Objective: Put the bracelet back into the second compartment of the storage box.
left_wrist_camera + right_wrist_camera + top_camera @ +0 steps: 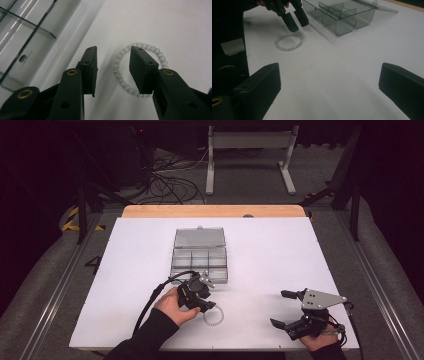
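Above the bead bracelet (pixel 139 70), left hand-held gripper (pixel 113 67), jaws apart

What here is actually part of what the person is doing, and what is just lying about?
Likely part of the job:
- bead bracelet, lying flat on the table
- left gripper, fingers open over the bracelet
- open compartment box

Just there:
- right gripper, open, resting apart
- cables and metal stand beyond the table

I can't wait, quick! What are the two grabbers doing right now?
Left gripper: open, holding nothing, over the bead bracelet.
Right gripper: wide open, holding nothing.
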